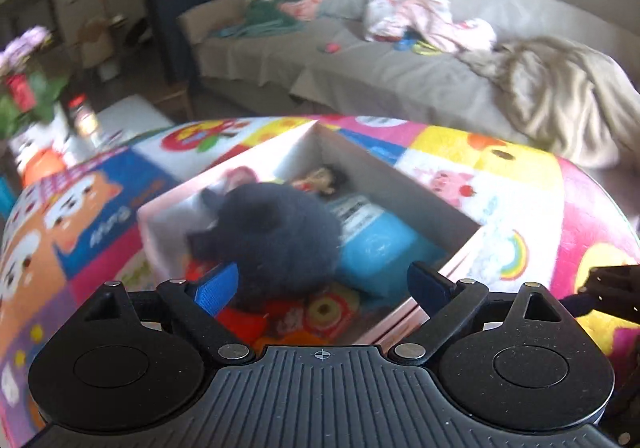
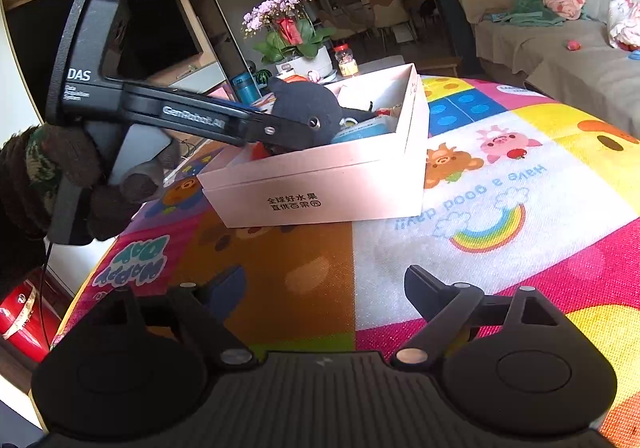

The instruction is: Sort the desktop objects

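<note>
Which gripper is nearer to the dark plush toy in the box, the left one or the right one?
Left. The left gripper is over the pink box, its open fingers on either side of the dark plush toy. The right gripper hangs above the mat, short of the box.

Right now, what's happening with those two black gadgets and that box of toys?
A person in knitted gloves holds a two-finger tool in each hand, sorting things into a pink box on a colourful play mat. The left gripper hovers over the box, fingers wide, with a dark plush toy lying on the other toys, apparently let go. The right gripper is open and empty above the mat.
</note>
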Demonstrator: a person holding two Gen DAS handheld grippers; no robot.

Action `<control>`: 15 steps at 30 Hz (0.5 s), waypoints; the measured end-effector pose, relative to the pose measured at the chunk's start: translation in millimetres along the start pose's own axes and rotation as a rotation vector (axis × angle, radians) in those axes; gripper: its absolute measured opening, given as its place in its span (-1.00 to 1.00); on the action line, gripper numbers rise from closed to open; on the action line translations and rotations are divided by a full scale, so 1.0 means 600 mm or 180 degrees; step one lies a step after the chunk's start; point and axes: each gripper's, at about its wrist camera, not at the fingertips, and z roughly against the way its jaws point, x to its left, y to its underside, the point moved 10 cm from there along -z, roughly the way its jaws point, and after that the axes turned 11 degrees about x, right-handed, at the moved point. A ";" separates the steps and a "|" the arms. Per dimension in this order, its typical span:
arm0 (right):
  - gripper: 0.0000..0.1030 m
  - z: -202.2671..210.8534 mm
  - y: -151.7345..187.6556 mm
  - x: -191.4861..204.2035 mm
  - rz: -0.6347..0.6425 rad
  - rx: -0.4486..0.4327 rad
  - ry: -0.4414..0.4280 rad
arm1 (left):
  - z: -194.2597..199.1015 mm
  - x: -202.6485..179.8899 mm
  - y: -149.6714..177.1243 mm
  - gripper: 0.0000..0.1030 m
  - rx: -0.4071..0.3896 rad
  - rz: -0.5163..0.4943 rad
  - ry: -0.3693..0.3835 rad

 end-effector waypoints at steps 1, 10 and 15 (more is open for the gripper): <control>0.70 0.000 0.000 -0.001 -0.0006 0.0000 0.0007 | 0.004 0.007 0.007 0.86 -0.0040 0.0054 -0.0074; 0.84 -0.007 0.001 -0.006 -0.0047 0.0042 0.0203 | 0.110 0.040 0.141 1.00 -0.0491 0.0882 -0.0631; 1.00 -0.036 0.011 0.014 0.0299 0.0267 0.0836 | 0.093 0.016 0.226 1.00 -0.0283 0.1176 -0.0729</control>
